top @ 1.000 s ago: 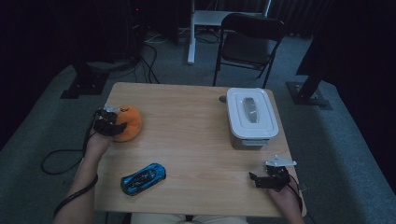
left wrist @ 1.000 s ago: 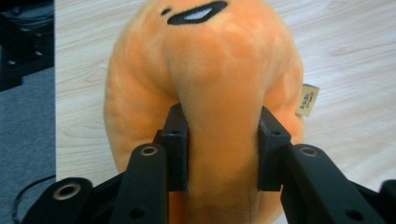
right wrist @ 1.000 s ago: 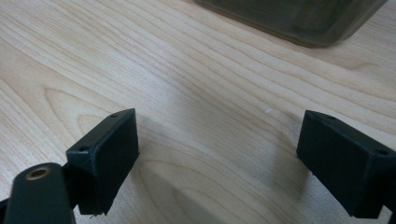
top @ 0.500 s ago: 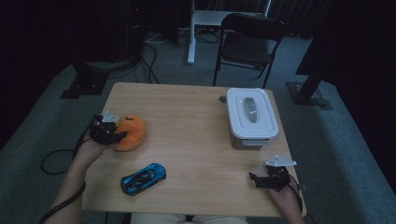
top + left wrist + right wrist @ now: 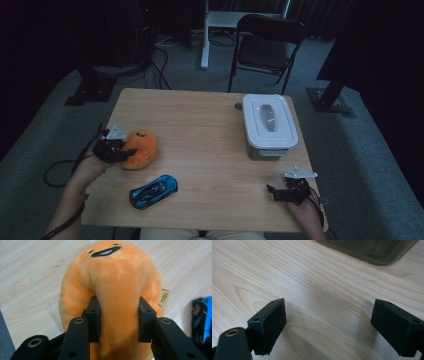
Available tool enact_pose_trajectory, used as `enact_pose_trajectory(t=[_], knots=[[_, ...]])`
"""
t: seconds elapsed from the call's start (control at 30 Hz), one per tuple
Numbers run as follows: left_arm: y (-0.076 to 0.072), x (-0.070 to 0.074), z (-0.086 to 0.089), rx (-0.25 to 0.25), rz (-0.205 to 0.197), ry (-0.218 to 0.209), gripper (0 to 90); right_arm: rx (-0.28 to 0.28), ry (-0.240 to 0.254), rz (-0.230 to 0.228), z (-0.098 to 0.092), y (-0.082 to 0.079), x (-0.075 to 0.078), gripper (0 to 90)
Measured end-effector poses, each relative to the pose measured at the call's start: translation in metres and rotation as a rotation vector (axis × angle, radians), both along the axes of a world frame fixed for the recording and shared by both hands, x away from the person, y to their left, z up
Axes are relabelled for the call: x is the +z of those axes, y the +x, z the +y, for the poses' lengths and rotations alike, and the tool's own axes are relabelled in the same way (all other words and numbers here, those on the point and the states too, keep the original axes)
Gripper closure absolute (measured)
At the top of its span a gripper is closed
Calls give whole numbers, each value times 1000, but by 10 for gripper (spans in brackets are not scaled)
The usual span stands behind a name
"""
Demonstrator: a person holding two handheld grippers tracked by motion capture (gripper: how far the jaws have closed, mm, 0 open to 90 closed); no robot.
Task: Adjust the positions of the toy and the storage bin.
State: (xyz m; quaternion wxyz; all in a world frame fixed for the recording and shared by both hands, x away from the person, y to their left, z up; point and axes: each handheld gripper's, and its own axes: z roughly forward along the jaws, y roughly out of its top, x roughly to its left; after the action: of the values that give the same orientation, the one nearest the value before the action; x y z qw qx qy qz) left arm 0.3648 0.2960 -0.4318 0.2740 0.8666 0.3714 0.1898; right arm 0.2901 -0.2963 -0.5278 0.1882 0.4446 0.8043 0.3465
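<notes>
Light-grained wood is forming the top of the bench (image 5: 200, 130), which is carrying every item in the scene. A dark folding chair (image 5: 267, 42) is standing on the grey carpet beyond its far edge. On the right half of the bench, a white lidded container (image 5: 269, 125) is sitting closed, its recessed handle facing up; in the right gripper view its grey wall (image 5: 372, 250) is showing at the top of the frame.

An orange plush toy (image 5: 140, 148) is lying near the left edge, its stitched smile (image 5: 103, 251) pointing away from the camera on the left hand-held gripper. The left hand-held gripper (image 5: 116, 150) is clenching this toy — in the left gripper view both black jaws are pressing into a fold of the orange fabric (image 5: 117, 315), and a small cloth label (image 5: 165, 297) is sticking out on the toy's side.

A blue toy car (image 5: 153, 191) is resting near the front edge, just beside the plush toy but apart from it.

The right hand-held gripper (image 5: 290, 192) is sitting at the front right corner, low over the bare wood — its jaws are standing wide apart and grasping nothing.
</notes>
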Motion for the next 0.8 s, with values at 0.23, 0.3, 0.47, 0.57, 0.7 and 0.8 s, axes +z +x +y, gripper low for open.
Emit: enact_pose_trajectory(t=[0.23, 0.3, 0.47, 0.57, 0.7, 0.8], knots=[[-2, -6, 2, 12, 42, 3, 605, 0, 0, 0, 0, 0, 0, 122], [-3, -10, 3, 0, 39, -11, 589, 0, 0, 0, 0, 0, 0, 122], [-5, -11, 9, 40, 37, -88, 356, 0, 0, 0, 0, 0, 0, 122], [-5, -9, 10, 48, 40, -96, 271, 0, 0, 0, 0, 0, 0, 122], [-8, 4, 12, 118, 3, -107, 182, 0, 1, 1, 0, 0, 0, 121], [-11, 11, 14, 149, -16, -134, 143, 0, 1, 2, 0, 0, 0, 121]])
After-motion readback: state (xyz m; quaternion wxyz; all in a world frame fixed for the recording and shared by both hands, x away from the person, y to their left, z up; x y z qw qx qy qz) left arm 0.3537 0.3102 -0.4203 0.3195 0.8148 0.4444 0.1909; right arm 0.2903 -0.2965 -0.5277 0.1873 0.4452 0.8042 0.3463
